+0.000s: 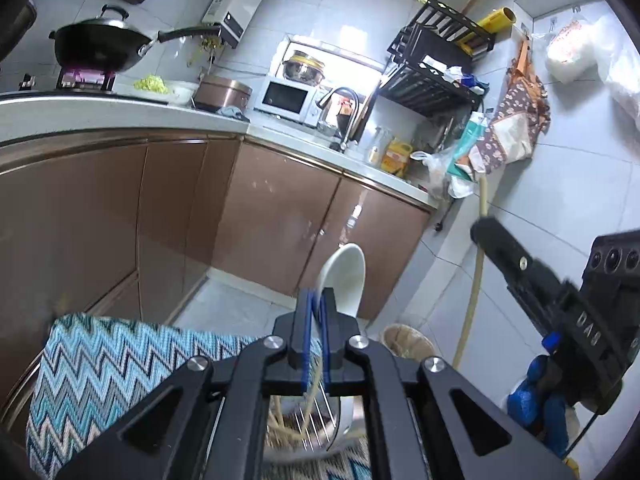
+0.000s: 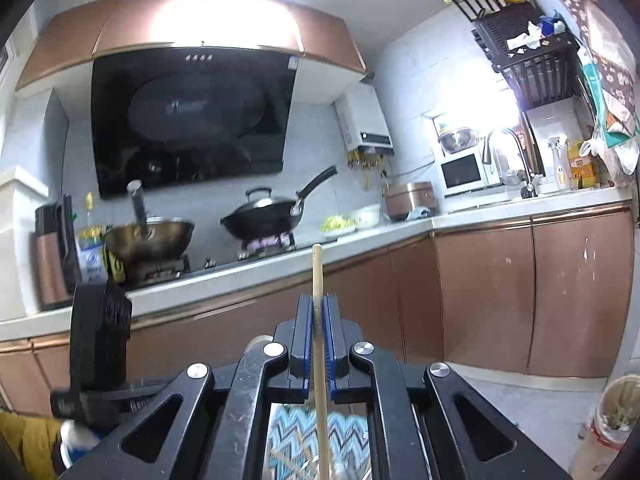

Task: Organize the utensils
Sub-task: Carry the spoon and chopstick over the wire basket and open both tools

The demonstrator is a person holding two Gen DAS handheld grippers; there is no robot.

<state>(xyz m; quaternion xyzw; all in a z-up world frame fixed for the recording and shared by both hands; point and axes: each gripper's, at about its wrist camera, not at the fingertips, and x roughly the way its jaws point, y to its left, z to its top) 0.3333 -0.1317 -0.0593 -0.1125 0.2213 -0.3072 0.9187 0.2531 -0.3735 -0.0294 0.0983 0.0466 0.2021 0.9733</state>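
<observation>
My left gripper (image 1: 318,300) is shut on a white ceramic spoon (image 1: 345,280), whose bowl sticks up past the fingertips. Below it, seen through the gripper frame, is a white utensil holder with a wire rack (image 1: 316,424) and some chopsticks in it. My right gripper (image 2: 319,308) is shut on a wooden chopstick (image 2: 317,272) that stands upright between the blue pads. In the left wrist view the right gripper (image 1: 486,229) is at the right, holding the long chopstick (image 1: 476,280) raised.
A zigzag blue cloth (image 1: 120,364) covers the surface below. Brown kitchen cabinets (image 1: 280,208) and a counter with a wok (image 1: 100,46), microwave (image 1: 286,98) and sink tap stand ahead. A bin (image 1: 408,340) sits on the tiled floor.
</observation>
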